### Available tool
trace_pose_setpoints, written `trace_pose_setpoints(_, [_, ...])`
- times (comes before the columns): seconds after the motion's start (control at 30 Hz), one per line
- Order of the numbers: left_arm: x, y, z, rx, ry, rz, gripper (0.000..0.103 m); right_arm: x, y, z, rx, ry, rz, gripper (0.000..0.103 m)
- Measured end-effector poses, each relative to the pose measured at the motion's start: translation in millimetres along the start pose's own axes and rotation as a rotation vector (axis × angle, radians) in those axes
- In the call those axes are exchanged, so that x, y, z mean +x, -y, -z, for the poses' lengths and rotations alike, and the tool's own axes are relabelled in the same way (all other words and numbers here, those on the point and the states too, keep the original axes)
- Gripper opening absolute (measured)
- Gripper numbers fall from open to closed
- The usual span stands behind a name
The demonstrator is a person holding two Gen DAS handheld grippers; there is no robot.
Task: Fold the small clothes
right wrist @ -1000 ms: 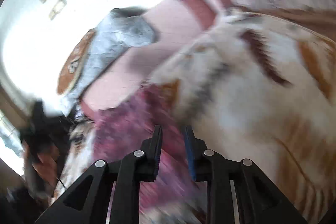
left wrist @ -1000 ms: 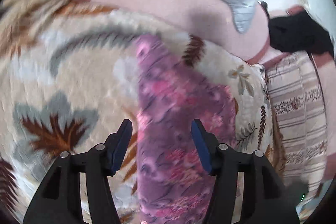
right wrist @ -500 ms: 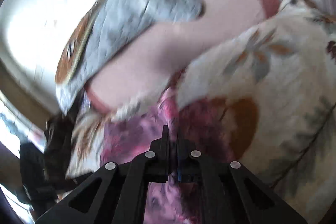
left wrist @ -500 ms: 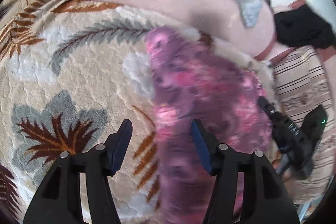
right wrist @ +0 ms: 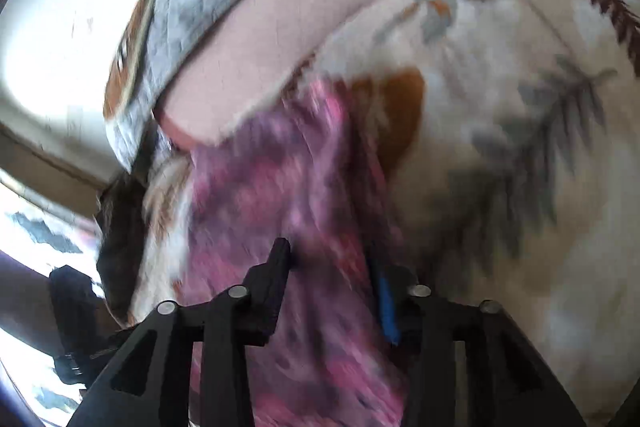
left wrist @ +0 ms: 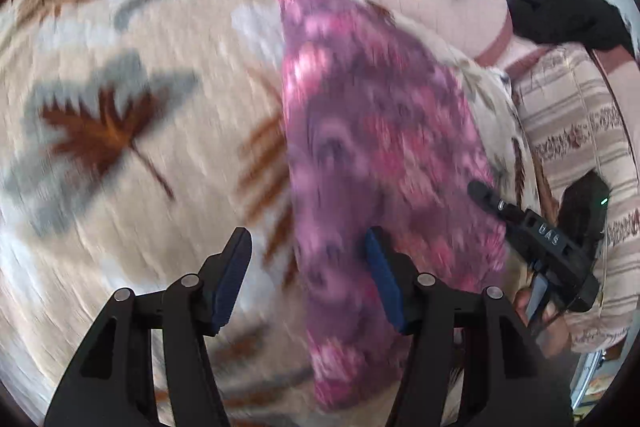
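Lying long on the leaf-print blanket (left wrist: 120, 155), the pink-purple garment (left wrist: 372, 131) runs between both tools. Left gripper (left wrist: 308, 283) spread wide, its right finger at the cloth's edge, gripping nothing. Right gripper (right wrist: 332, 291) parted too, cloth between its fingers.

Purple-pink floral garment (left wrist: 372, 131), a long strip flat on leaf-patterned blanket (left wrist: 120, 147)

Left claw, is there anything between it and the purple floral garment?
Nothing visible. The left claw is open right over the purple floral garment, which lies on the leaf-patterned blanket. The right claw is open over the same cloth, off to the side.
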State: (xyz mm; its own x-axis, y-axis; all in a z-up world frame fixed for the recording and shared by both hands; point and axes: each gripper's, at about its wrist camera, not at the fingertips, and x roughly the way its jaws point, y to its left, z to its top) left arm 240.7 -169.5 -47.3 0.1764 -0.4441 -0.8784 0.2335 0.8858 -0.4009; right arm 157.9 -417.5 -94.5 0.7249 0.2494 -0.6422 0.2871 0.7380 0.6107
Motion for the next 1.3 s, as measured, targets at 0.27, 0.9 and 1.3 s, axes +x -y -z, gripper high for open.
trace_pose_setpoints(0.27, [-6.1, 13.3, 12.4, 0.024, -0.015, -0.068, 0.06, -28.1, 7.8, 10.3, 0.05, 0.05, 0.053, 0.017])
trace_pose_setpoints(0.9, [-8.1, 11.6, 45.5, 0.106, -0.096, -0.071, 0.06, -67.2, 37.5, 60.1, 0.05, -0.019, 0.131, 0.013])
trace_pose_setpoints(1.3, [13.9, 20.9, -87.3, 0.042, -0.007, -0.084, 0.061, 11.0, -2.1, -54.3, 0.05, 0.081, 0.144, 0.049])
